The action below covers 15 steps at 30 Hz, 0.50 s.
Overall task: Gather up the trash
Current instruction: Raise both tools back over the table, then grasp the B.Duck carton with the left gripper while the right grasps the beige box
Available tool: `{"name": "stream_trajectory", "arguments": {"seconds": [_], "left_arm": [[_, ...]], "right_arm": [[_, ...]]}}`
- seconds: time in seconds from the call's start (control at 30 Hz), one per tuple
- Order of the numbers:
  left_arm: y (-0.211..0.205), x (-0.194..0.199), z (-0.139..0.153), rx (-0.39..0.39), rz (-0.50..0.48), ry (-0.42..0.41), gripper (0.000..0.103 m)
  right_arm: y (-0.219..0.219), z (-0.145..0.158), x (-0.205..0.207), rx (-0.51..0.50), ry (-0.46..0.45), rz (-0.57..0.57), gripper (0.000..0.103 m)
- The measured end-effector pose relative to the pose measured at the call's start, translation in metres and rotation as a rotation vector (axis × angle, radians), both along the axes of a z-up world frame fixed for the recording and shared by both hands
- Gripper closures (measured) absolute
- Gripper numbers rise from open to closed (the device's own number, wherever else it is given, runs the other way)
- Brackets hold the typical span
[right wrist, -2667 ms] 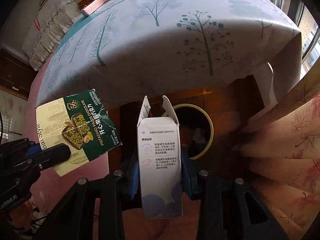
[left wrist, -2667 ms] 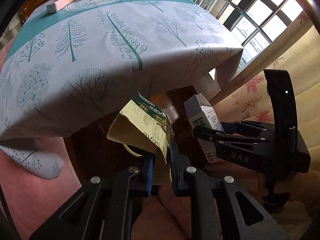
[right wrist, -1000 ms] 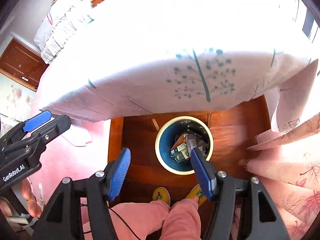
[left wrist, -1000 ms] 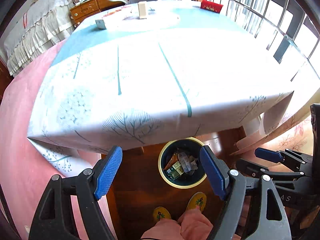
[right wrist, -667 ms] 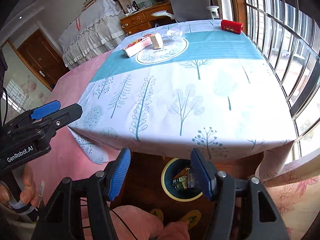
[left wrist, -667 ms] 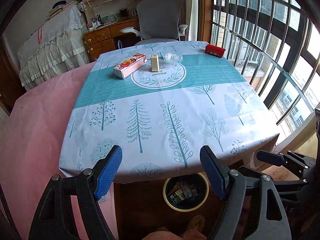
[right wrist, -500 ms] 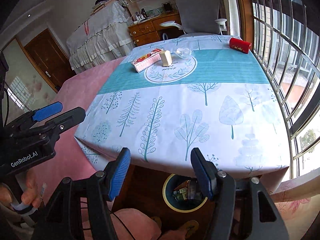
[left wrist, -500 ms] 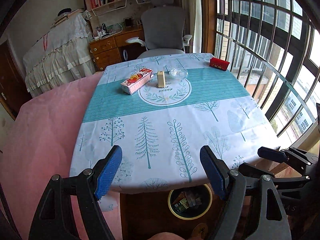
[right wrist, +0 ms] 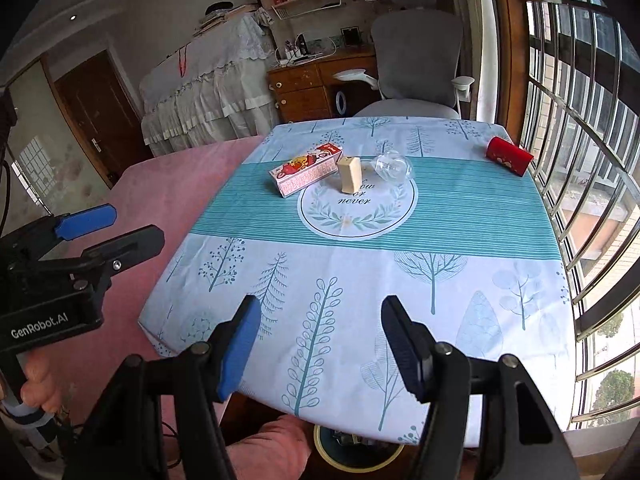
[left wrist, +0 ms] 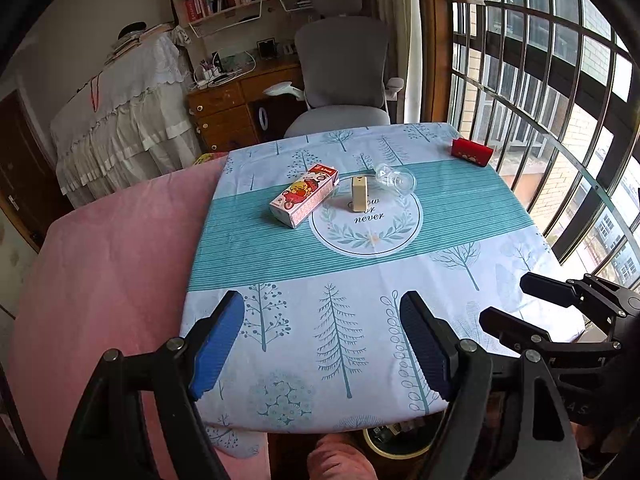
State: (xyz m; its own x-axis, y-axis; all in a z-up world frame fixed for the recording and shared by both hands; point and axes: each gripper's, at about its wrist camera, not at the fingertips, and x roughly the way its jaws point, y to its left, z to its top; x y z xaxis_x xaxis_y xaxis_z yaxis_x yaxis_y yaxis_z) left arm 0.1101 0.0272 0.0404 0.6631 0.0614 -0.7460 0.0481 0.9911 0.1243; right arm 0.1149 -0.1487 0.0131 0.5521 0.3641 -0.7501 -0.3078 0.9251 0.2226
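We hold both claws above the near edge of the table (left wrist: pixel 500 216), which is spread with a white and teal tree-print cloth, and both are empty: the left gripper (left wrist: pixel 322 344) has its blue-padded jaws spread wide with nothing between them, and the right gripper (right wrist: pixel 318 344) is spread just as wide and just as bare. Straight ahead of both claws, well beyond the fingertips near the printed round wreath, sits the trash left to collect: a long pink and red cartoon-printed carton (left wrist: pixel 303 199) lying on its side, ahead and a little left of the left claw; a small cream-coloured upright box (left wrist: pixel 359 193) just right of it; and a crumpled clear plastic container (left wrist: pixel 395 178) just beyond that box. A small red pouch (right wrist: pixel 509 155) lies far ahead and to the right, near the window edge; we cannot tell whether it counts as trash. Below and behind the claws, tucked under the cloth's overhang, the yellow-rimmed dark round bin (right wrist: pixel 354 454) peeks out with wrappers in it, placed where we can drop things without stepping away. We judge the wide spread suits a reach for the carton and box next, one claw each.
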Motion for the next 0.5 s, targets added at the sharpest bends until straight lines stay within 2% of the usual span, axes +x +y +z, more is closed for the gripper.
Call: {"name": "stream_trajectory", "arguments": {"seconds": [0.1,0.2,0.27,0.5], "left_arm": [[0.018,0.043,-0.003,0.003,-0.021,0.024,0.025],[0.036,0.089,-0.005,-0.007,-0.057,0.046,0.025],[0.048,0.122,-0.011,-0.007,-0.078,0.069,0.025],[0.086,0.231,-0.049,-0.028,-0.125,0.192,0.025]], "right_arm": [[0.014,-0.003,0.027,-0.027,-0.007,-0.041,0.040],[0.028,-0.013,0.063,-0.015,0.046,-0.078,0.042],[0.040,-0.022,0.089,-0.015,0.083,-0.095,0.053],[0.071,-0.059,0.174,-0.015,0.169,-0.211,0.054]]}}
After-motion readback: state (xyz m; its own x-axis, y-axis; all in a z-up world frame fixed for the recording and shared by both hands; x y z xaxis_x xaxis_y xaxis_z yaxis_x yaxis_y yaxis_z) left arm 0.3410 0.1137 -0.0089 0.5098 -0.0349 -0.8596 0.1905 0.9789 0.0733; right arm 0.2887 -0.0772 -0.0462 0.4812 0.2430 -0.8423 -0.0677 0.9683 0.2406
